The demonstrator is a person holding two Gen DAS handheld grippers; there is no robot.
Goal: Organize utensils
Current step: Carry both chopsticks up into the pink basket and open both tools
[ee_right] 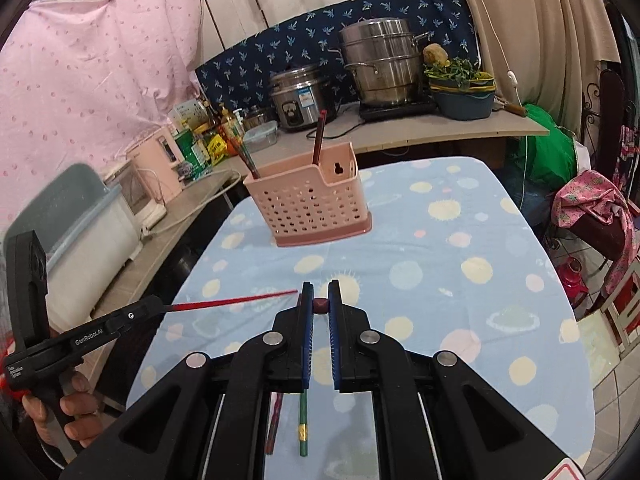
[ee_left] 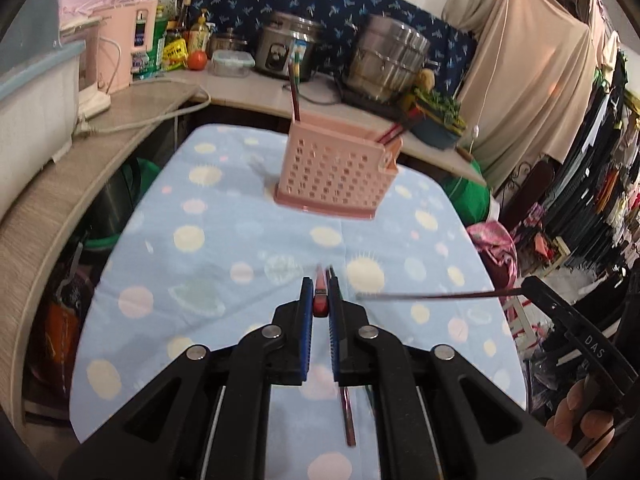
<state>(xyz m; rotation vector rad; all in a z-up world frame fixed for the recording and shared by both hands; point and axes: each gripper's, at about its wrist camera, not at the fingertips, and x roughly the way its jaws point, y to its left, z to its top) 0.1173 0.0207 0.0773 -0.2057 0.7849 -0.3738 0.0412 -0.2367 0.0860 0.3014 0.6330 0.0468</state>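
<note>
A pink perforated utensil holder (ee_left: 334, 172) (ee_right: 310, 202) stands on the blue dotted tablecloth, with several chopsticks upright in it. My left gripper (ee_left: 321, 286) is shut on a red chopstick (ee_left: 320, 300), seen end-on; the right wrist view shows that chopstick (ee_right: 236, 301) sticking out sideways from the left gripper's body (ee_right: 92, 334). My right gripper (ee_right: 320, 290) is shut on a dark red chopstick (ee_right: 320, 305); the left wrist view shows it (ee_left: 432, 294) as a long dark stick. A green chopstick (ee_right: 303, 424) and a red one (ee_right: 274, 420) lie on the cloth below the right gripper.
A counter behind the table carries a rice cooker (ee_right: 298, 98), a steel steamer pot (ee_right: 380, 64), a blue basin of greens (ee_right: 464, 98), bottles and a pink kettle (ee_left: 128, 48). A white box (ee_left: 32, 120) stands left. Clothes hang at the right (ee_left: 600, 160).
</note>
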